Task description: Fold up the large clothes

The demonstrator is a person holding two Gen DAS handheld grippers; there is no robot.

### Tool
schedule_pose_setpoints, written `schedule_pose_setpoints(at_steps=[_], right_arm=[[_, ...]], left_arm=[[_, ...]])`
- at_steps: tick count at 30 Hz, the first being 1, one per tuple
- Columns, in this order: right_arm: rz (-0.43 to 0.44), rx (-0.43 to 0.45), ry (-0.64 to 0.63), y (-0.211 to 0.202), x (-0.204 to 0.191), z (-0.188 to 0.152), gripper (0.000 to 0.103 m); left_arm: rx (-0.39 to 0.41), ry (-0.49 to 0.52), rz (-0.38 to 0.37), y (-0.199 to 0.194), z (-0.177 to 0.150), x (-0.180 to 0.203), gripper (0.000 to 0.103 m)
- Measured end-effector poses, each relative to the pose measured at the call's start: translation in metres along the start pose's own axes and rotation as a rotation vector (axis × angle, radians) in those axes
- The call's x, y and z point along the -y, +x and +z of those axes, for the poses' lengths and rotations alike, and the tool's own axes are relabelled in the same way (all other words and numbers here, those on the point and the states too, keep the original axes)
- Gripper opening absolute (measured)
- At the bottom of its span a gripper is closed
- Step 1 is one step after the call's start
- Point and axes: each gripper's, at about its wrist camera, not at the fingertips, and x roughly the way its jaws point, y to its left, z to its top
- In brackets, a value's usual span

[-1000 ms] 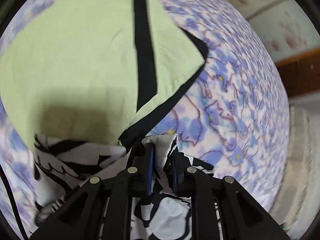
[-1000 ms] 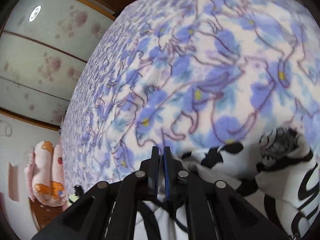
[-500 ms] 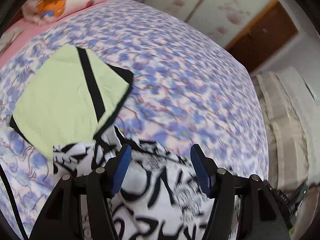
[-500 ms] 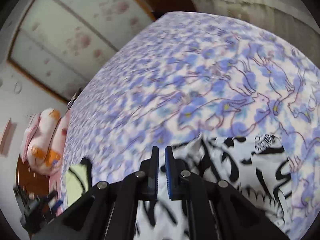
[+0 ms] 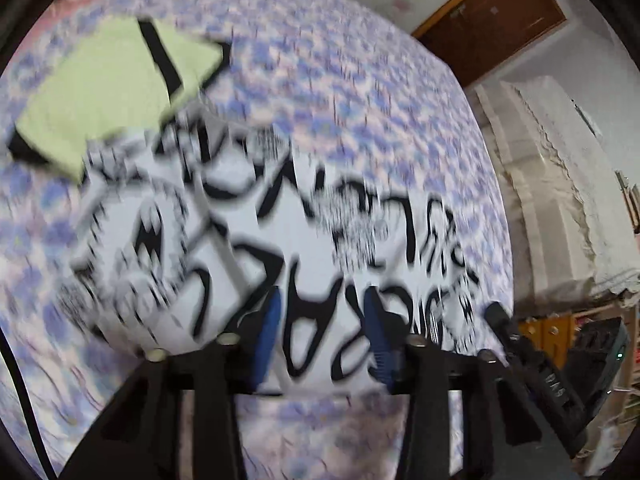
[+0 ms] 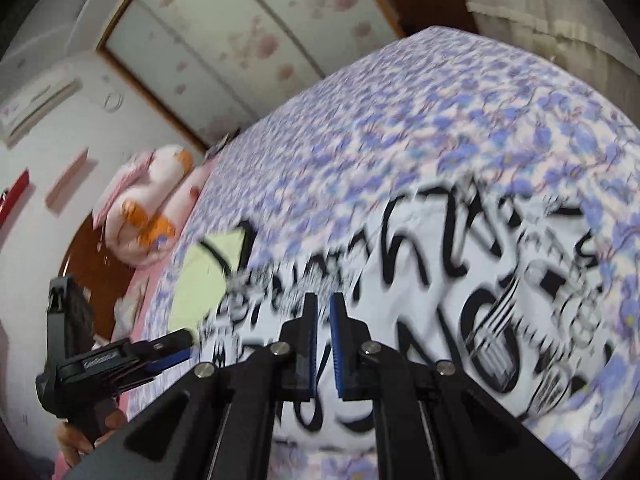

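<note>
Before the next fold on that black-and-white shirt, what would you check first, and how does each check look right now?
1. Left gripper open and free of cloth: ok, nothing between its blue pads.
2. Right gripper free of cloth: cannot tell; its pads stand close together with a slim gap, and blur hides any fabric.
3. Shirt spread on the bed: ok, though blur hides small wrinkles.
4. Shirt clear of the green garment: not ok; the two overlap at one corner.
5. Shirt edges easy to find: cannot tell, both views are smeared.
</note>
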Motion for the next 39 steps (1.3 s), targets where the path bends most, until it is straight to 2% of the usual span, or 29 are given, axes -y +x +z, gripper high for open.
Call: schedule_pose_setpoints(at_steps=[4, 7, 10, 14, 18, 23, 26, 27, 30, 31, 34, 37, 39], right_arm=[[-0.012, -0.085, -0.056, 0.022, -0.009, -0.031, 0.005], [-0.033, -0.167, -0.140, 0.044, -0.018, -0.052, 0.004], [-0.079, -0.222, -0.241, 0.066, -0.023, -0.069, 0.001], [-0.095, -0.265, -0.270, 0.093, -0.014, -0.082, 0.000], [-0.085, -0.320, -0.195, 0.122, 0.010, -0.088, 0.000], [-0.057, -0.336, -0.152, 0.140, 0.027, -0.097, 0.000], [0.004, -0.353, -0.082, 0.142, 0.041, -0.094, 0.000], [0.020, -0.355, -0.090, 0.141, 0.043, -0.092, 0.000], [0.017, -0.351, -0.140, 0.133, 0.045, -0.092, 0.000], [0.017, -0.354, -0.141, 0.130, 0.047, -0.090, 0.000], [0.003, -0.353, -0.125, 0.117, 0.062, -0.084, 0.000], [-0.014, -0.352, -0.141, 0.107, 0.067, -0.079, 0.000], [-0.038, -0.349, -0.183, 0.103, 0.065, -0.079, 0.000]], left_arm=[[-0.081, -0.025, -0.054, 0.027, -0.025, -0.004, 0.016], [-0.148, -0.061, -0.108, 0.051, -0.036, -0.005, 0.013], [-0.179, -0.080, -0.125, 0.073, -0.042, -0.006, 0.011], [-0.201, -0.061, -0.050, 0.099, -0.045, -0.005, 0.009], [-0.223, -0.089, 0.020, 0.126, -0.048, -0.011, 0.006], [-0.190, -0.049, 0.131, 0.147, -0.058, -0.008, 0.002], [-0.177, -0.032, 0.157, 0.145, -0.060, -0.007, 0.001], [-0.165, -0.063, 0.164, 0.140, -0.060, -0.013, 0.001], [-0.158, -0.168, 0.122, 0.128, -0.056, -0.037, 0.001], [-0.155, -0.186, 0.128, 0.124, -0.052, -0.042, 0.001], [-0.134, -0.183, 0.157, 0.112, -0.049, -0.057, 0.001], [-0.092, -0.152, 0.264, 0.099, -0.046, -0.069, 0.001], [-0.069, -0.148, 0.305, 0.091, -0.042, -0.079, 0.001]])
